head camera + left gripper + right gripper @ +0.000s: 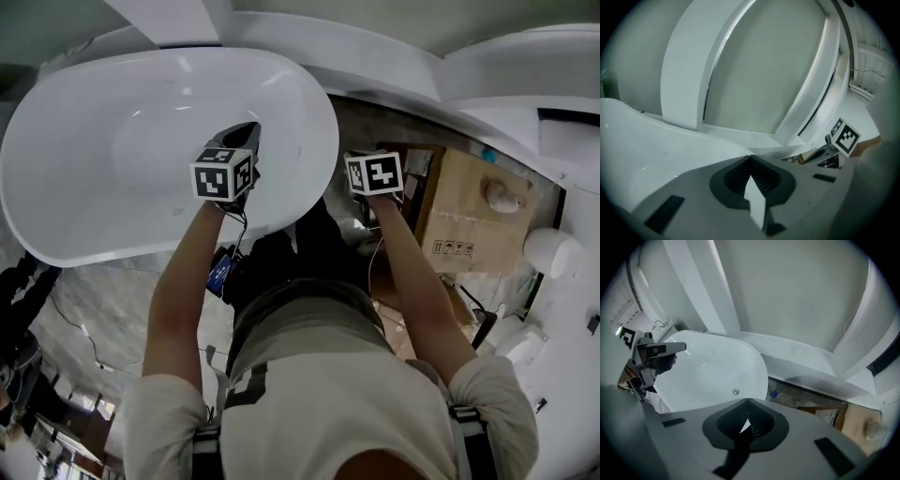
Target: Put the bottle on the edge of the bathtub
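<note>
Hovering above the bathtub (pixel 323 131) with both tongs empty and no bottle in sight.
The left tongs (pixel 750 158) and right tongs (pixel 747 401) are each pinched fully together on nothing, and no view shows the bottle. The likely risk is the tub's glossy, rounded, narrow rim: a bottle set there could slide into the basin or onto the marbled floor (pixel 103 300). The tub lies at 10 o'clock and a cardboard box (pixel 469 206) at 2 o'clock.
</note>
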Action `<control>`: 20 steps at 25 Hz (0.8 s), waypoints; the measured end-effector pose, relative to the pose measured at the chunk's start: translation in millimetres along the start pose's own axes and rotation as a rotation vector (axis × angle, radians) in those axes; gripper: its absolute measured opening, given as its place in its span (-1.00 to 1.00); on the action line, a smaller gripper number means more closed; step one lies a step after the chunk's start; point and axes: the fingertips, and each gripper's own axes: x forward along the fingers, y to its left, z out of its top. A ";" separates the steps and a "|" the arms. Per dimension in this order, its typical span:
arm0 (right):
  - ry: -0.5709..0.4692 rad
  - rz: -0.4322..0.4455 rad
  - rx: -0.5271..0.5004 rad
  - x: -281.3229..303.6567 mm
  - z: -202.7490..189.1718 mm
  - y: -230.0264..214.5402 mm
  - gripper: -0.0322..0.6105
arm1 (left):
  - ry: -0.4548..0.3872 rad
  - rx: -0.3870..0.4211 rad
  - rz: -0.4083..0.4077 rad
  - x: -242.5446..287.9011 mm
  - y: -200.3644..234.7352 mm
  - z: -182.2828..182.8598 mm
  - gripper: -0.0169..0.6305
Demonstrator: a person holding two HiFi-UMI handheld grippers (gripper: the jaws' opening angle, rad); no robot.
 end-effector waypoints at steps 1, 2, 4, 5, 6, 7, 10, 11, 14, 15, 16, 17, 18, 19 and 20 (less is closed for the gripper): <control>-0.001 0.008 -0.009 -3.6 -0.5 4.8 -0.81 | -0.009 0.002 -0.004 -5.4 -1.2 3.0 -0.77; -0.004 0.018 -0.019 -7.5 -0.3 9.9 -0.81 | -0.018 0.003 -0.007 -11.2 -2.4 5.8 -0.77; -0.017 0.034 -0.035 -16.4 0.7 20.5 -0.81 | -0.034 0.007 -0.011 -25.3 -5.3 8.9 -0.77; -0.026 0.036 -0.041 -21.1 1.5 25.2 -0.81 | -0.038 0.011 -0.014 -33.1 -6.9 9.4 -0.77; -0.036 0.036 -0.047 -25.7 3.3 29.2 -0.81 | -0.040 0.015 -0.017 -40.6 -8.5 10.0 -0.77; -0.047 0.034 -0.053 -30.1 6.5 32.6 -0.81 | -0.042 0.020 -0.021 -47.8 -10.1 11.0 -0.77; -0.080 0.030 -0.064 -41.4 19.7 41.1 -0.81 | -0.058 0.029 -0.032 -68.8 -12.1 16.1 -0.77; -0.090 0.029 -0.065 -44.9 23.9 43.6 -0.81 | -0.065 0.028 -0.034 -74.9 -11.4 17.9 -0.77; -0.113 0.019 -0.071 -56.6 31.1 50.8 -0.81 | -0.082 0.021 -0.034 -90.2 -8.4 19.6 -0.77; -0.119 0.020 -0.077 -60.7 31.8 54.3 -0.81 | -0.086 0.018 -0.034 -95.0 -8.0 19.5 -0.77; -0.128 0.023 -0.092 -65.4 33.1 59.3 -0.81 | -0.093 0.017 -0.037 -100.3 -8.0 20.4 -0.77; -0.144 0.028 -0.118 -71.2 35.8 65.9 -0.81 | -0.104 0.019 -0.043 -106.5 -8.9 23.1 -0.77; -0.166 0.032 -0.155 -78.2 39.8 73.3 -0.81 | -0.123 0.025 -0.056 -114.1 -11.3 28.3 -0.77; -0.189 0.032 -0.195 -85.3 43.6 80.2 -0.81 | -0.147 0.034 -0.073 -123.0 -15.0 34.8 -0.77; -0.210 0.033 -0.227 -91.7 46.4 86.1 -0.81 | -0.172 0.046 -0.090 -132.4 -19.2 41.0 -0.77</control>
